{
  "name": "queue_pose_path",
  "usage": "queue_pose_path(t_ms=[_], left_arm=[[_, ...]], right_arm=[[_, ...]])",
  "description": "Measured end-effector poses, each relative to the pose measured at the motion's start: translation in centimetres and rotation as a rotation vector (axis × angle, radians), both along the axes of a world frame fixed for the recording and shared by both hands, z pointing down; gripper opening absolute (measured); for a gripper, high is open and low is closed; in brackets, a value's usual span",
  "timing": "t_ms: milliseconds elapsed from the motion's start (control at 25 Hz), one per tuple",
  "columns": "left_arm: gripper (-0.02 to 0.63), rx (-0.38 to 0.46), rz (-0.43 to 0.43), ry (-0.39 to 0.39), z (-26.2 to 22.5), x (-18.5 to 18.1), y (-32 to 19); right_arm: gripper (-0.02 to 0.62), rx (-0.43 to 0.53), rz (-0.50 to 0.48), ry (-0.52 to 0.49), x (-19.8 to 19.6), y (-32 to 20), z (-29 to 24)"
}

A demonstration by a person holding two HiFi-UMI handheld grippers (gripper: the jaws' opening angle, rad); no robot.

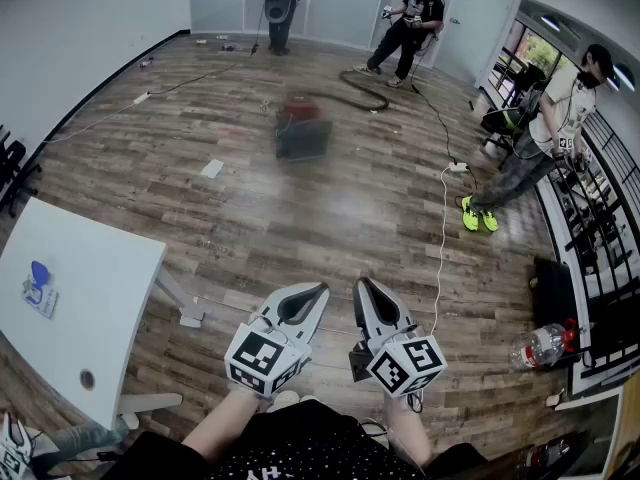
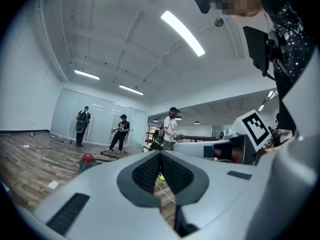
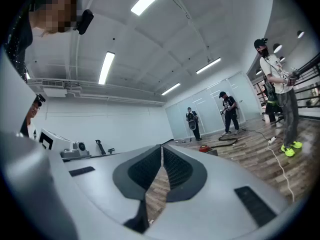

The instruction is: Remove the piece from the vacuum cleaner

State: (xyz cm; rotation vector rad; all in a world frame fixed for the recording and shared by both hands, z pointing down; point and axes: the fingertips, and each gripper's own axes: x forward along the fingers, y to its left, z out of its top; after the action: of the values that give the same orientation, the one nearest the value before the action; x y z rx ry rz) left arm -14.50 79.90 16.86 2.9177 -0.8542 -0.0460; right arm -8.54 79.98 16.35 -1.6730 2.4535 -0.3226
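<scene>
The vacuum cleaner (image 1: 302, 128), a red and dark canister, stands on the wood floor far ahead of me, blurred, with its black hose (image 1: 365, 89) coiled behind it. It appears small in the left gripper view (image 2: 88, 160) and in the right gripper view (image 3: 205, 148). Both grippers are held level near my body, well short of it. My left gripper (image 1: 314, 294) is shut with nothing between its jaws, its tips together (image 2: 160, 153). Beside it, my right gripper (image 1: 363, 286) is shut and empty too (image 3: 161, 146).
A white table (image 1: 90, 298) with a blue item (image 1: 38, 276) stands at the left. A white cable (image 1: 440, 238) runs along the floor on the right, near a water bottle (image 1: 540, 346) and a black box (image 1: 553, 293). Three people stand at the back and right. A paper scrap (image 1: 212, 168) lies on the floor.
</scene>
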Motion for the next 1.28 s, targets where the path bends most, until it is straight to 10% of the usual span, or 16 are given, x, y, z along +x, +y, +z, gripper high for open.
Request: queue_pose_path(t_ms=[680,1280], left_arm=[[0.009,-0.014,0.002,0.002,1.3,-0.2,-6.1],[0.009,0.012,-0.038,0.0,0.9,6.7,-26.1]], right_arm=[[0.012,-0.023,0.02,0.064,0.2,-5.9,1.4],[0.012,-0.017,-0.073,0.107,6.5,-27.0,1.3]])
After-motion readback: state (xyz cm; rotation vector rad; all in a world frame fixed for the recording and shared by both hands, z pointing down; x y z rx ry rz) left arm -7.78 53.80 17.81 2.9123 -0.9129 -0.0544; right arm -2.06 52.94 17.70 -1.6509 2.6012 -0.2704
